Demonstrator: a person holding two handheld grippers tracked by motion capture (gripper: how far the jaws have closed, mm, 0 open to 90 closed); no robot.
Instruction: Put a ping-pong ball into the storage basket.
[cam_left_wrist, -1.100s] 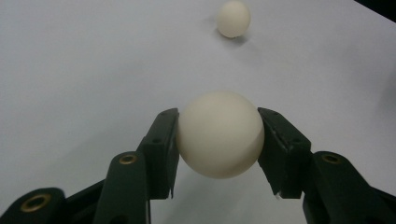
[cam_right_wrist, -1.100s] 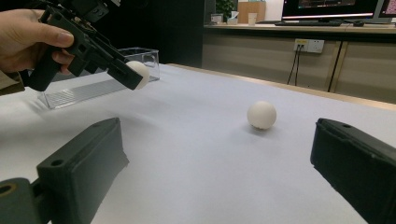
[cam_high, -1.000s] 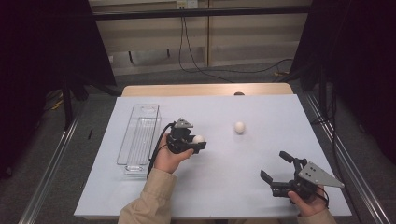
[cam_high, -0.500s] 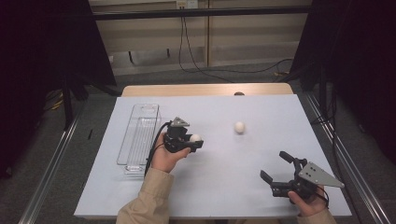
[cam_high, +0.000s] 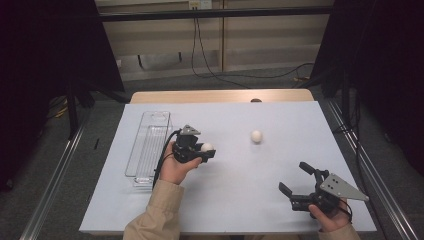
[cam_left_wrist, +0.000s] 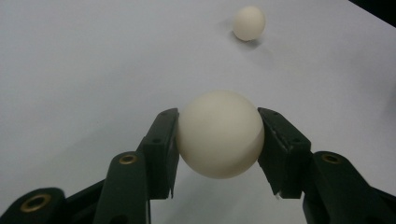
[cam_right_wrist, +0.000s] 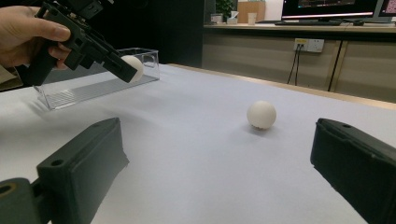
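The left gripper is clamped on 1 white ball, with both jaws pressing the ball's sides. In the right gripper view the held ball is off the table, raised above the white table cover. It sits just to the right of the clear tray in the high view, near the tray but not over it.

A second ball rests on the cover, well apart from both grippers, toward the far middle of the work area. It is free and untouched.

The right gripper is held low at the near right corner. Its jaws stand wide apart with nothing between them (the second ball lies beyond them in the right gripper view).

Step in hand, as judged: carrying the gripped ball, most likely toward the clear tray, which appears to hold no ball yet.

The next move calls for:
1. Bringing the left gripper sideways until the ball is over the tray's open top, clear of its near wall.
2. Lowering the ball between the tray's 2 long walls before parting the jaws, since a ball let go from height may bounce or roll out.
3. Collecting the second ball afterwards; a round ball rolls readily, so the jaws should meet it squarely across its middle.
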